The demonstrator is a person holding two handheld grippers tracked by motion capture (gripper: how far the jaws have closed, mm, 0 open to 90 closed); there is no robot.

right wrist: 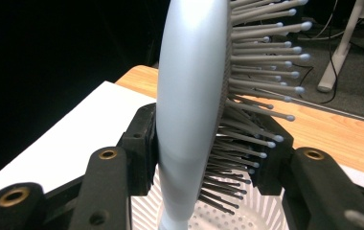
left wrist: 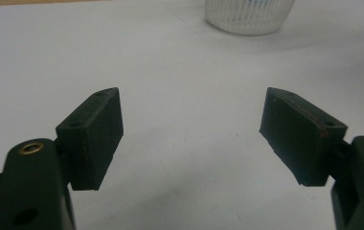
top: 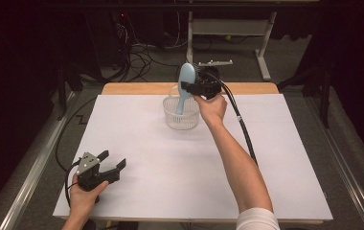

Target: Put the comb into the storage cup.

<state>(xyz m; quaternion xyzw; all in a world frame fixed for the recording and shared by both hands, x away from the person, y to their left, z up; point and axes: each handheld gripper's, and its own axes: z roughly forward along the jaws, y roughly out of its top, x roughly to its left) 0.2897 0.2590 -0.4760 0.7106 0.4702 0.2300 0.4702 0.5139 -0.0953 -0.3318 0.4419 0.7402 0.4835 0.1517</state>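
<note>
Right gripper view: tool (right wrist: 209, 158) clamped on hairbrush (right wrist: 189, 96)

No readable text, label, brand, number or sign appears on anything here.

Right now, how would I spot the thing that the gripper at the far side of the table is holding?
Start at the white table and find the ribbed clear basket near its far edge. Rising from it, handle down, is a pale blue hairbrush, clamped in the right gripper. It is the one coloured thing there, with bristles along one face.
</note>
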